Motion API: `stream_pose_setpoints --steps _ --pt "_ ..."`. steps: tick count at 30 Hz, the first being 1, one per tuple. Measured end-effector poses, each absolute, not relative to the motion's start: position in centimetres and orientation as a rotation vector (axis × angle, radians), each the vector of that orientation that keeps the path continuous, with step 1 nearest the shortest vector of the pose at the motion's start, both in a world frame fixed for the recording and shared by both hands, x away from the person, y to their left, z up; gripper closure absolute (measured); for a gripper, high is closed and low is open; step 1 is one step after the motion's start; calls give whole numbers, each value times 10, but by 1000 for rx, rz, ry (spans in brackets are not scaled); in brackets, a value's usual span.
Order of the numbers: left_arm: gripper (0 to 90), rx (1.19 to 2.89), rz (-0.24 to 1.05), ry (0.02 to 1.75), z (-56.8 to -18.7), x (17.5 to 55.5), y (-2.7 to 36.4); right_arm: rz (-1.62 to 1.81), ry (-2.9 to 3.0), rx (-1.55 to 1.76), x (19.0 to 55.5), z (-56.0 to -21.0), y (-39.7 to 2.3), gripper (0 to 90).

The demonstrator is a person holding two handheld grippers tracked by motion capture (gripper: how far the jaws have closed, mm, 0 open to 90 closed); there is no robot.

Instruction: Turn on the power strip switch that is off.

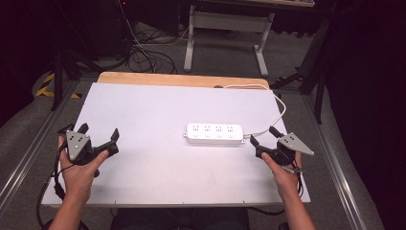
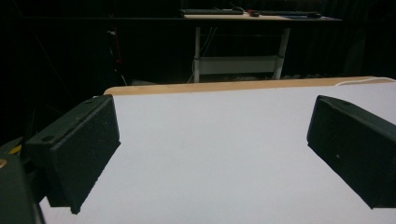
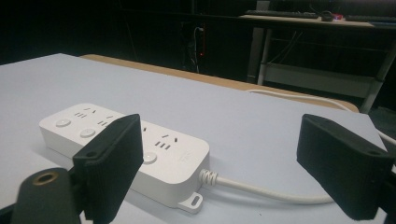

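White power strip [image 1: 214, 134] lies flat; bring your empty, wide-open right gripper [image 1: 262, 136] squarely over its cord end, left gripper [image 1: 99, 132] likewise open.

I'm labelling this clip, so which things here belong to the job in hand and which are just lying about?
In the job:
- white power strip
- its white cable
- right gripper, open beside the strip
- left gripper, open

Lying about:
- white table
- white-legged desk behind
- black floor cables

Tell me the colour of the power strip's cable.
White, like the power strip itself; the cable shows best in the right gripper view.
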State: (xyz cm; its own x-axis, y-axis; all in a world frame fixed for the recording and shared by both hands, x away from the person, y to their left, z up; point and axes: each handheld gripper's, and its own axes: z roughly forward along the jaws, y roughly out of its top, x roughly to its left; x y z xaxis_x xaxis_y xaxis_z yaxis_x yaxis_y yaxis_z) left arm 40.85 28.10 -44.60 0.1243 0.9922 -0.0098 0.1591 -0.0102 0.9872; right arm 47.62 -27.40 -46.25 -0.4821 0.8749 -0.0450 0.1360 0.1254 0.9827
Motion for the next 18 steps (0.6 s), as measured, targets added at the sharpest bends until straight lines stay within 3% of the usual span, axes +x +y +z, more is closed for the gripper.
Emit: stream_pose_setpoints --steps 8,12,13,14,15,17,18 --pt "33 1364 1054 1240 -445 402 287 1410 1731 1002 478 -461 -271 107" --pt "34 1355 1044 1250 -446 403 289 1412 1726 1000 480 -461 -271 154" --pt "35 1354 1044 1247 -446 404 289 1418 1726 989 479 -460 -272 328" --pt "35 1354 1044 1247 -446 404 289 1417 1731 980 479 -460 -272 406" --pt "35 1355 1042 1248 -446 404 288 1417 1731 980 479 -460 -272 406" --pt "36 1356 1043 1245 -446 404 288 1422 1732 947 477 -459 -273 572" --pt "36 1356 1043 1245 -446 404 288 1424 1732 943 476 -459 -274 606"
